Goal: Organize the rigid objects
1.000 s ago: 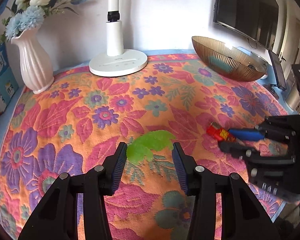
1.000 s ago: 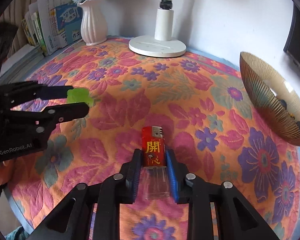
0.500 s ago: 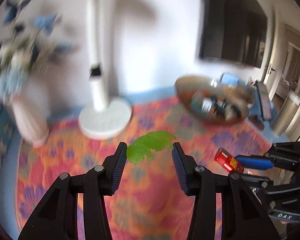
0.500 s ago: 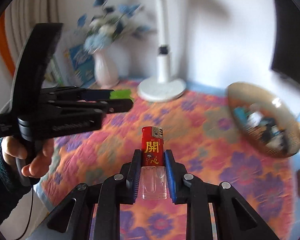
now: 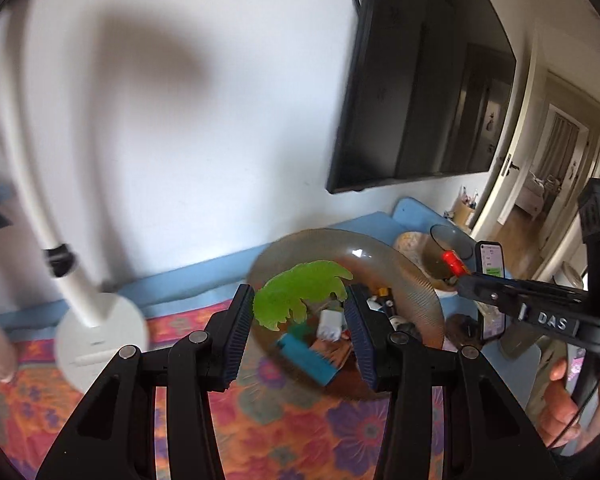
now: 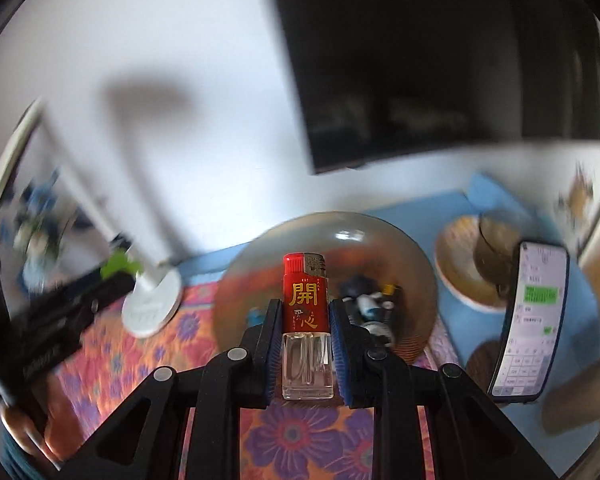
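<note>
My left gripper (image 5: 298, 292) is shut on a flat green leaf-shaped piece (image 5: 300, 292) and holds it in the air in front of an amber glass bowl (image 5: 416, 276). The bowl holds several small items, among them a blue one. My right gripper (image 6: 305, 306) is shut on a red lighter (image 6: 305, 300) with a clear lower half, upright, also before the bowl (image 6: 340, 228). In the left wrist view the right gripper (image 5: 460, 276) reaches in from the right with the lighter's red tip (image 5: 451, 261) over the bowl's far right rim. The right wrist view shows the left gripper (image 6: 112, 276), blurred.
A floral cloth (image 5: 300, 420) covers the table. A white lamp base (image 5: 100, 332) stands left of the bowl, with a dark wall screen (image 5: 420, 80) above. A lit phone (image 6: 532, 320) and a smaller dish (image 6: 460, 280) stand right of the bowl. A hand (image 5: 560, 400) grips the right gripper's handle.
Both grippers have lifted off the cloth and swung right toward the bowl, each still holding its item. The vase and flowers have slid out to the left edge.
</note>
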Tool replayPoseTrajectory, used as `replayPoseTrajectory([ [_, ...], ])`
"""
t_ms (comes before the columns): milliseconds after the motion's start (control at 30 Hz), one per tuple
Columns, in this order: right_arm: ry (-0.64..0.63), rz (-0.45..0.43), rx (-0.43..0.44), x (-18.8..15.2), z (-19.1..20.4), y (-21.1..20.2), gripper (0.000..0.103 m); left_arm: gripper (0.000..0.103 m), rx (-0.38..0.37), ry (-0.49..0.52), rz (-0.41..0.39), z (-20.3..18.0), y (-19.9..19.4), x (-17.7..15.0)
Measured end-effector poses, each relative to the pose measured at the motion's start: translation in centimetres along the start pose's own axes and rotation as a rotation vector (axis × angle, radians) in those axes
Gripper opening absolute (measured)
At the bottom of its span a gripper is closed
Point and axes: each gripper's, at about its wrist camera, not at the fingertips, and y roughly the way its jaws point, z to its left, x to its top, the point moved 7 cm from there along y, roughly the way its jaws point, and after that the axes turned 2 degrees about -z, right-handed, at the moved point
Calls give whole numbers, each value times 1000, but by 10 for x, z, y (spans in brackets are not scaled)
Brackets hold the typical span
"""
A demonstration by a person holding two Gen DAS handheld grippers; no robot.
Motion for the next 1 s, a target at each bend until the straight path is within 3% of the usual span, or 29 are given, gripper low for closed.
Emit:
replayPoseTrajectory([
  [167, 81, 60, 0, -1, -32, 36, 23, 43, -13, 23, 59, -14, 43, -9],
  [400, 91, 117, -3, -9, -41, 73, 23, 45, -22, -11, 118, -12, 78, -16],
  [433, 92, 121, -2, -8, -41, 77, 23, 48, -27, -19, 123, -13, 80, -16],
  [500, 100, 143, 1, -7, -43, 84, 28, 75, -34, -36, 125, -13, 81, -17],
  [567, 124, 169, 23, -10, -44, 89, 49, 77, -17, -41, 102, -11, 75, -15],
  [633, 132, 157, 32, -11, -43, 88, 58, 77, -17, -17, 108, -10, 66, -16],
  [800, 86, 137, 64, -17, -21, 68, 58, 77, 13, -15, 74, 0, 28, -13],
  [1000, 39, 111, 134, -21, 29, 31, 59, 78, 91, 24, -15, 16, -60, -13],
])
